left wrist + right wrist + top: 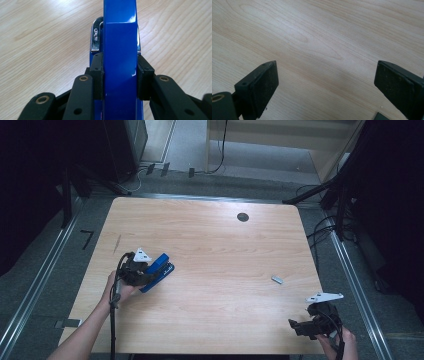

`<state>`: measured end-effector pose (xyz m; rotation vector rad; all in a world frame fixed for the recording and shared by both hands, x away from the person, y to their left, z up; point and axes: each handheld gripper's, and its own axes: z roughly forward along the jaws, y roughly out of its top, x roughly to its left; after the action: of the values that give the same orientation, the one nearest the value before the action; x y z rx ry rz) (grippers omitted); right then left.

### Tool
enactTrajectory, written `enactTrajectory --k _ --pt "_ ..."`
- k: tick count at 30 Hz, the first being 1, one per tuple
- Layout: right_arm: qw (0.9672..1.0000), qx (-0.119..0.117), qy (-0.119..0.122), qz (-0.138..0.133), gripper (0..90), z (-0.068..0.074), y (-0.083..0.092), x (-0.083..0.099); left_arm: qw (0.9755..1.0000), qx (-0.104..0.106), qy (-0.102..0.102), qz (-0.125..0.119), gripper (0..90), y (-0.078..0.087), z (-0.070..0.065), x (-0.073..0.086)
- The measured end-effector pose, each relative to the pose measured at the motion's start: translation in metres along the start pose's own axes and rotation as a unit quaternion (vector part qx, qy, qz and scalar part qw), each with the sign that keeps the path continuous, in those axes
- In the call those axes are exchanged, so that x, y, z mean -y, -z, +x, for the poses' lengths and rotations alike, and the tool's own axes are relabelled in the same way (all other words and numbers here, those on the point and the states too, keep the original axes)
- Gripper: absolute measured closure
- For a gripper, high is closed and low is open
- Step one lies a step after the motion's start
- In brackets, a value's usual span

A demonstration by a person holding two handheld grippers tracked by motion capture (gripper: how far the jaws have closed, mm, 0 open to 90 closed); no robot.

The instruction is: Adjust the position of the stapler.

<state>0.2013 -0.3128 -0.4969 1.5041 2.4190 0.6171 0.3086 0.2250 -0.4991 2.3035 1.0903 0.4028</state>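
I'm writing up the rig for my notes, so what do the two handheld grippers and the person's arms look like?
Both grippers are black. The left gripper and the right gripper each carry a pale grey three-cornered plate on top and trail a dark cable. Their fingers are black linked bars with brass-coloured pivot pins, ending in flat, rectangular black pads. The forearms are bare, with no sleeves in view.

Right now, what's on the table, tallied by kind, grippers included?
Blue stapler, clamped in the left gripper: 1
Small grey metal piece, lying loose: 1
Grippers, counting the open right gripper: 2
Total: 4
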Motion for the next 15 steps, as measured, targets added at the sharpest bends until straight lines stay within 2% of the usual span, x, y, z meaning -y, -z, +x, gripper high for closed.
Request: enactTrajectory --k 6,8,15 --pt "1.0000 0.001 -0.001 0.003 5.7 0.000 0.000 0.000 0.9998 0.014 -0.013 0.001 66.8 -0.002 -0.007 -0.002" --pt "1.0000 0.001 0.000 0.004 5.7 0.000 -0.001 0.000 0.9994 0.019 -0.028 0.005 66.8 -0.002 -0.013 -0.004" --pt "1.0000 0.001 0.003 0.004 5.7 0.000 -0.001 0.000 0.9983 0.031 -0.049 0.005 66.8 -0.005 -0.028 -0.008"
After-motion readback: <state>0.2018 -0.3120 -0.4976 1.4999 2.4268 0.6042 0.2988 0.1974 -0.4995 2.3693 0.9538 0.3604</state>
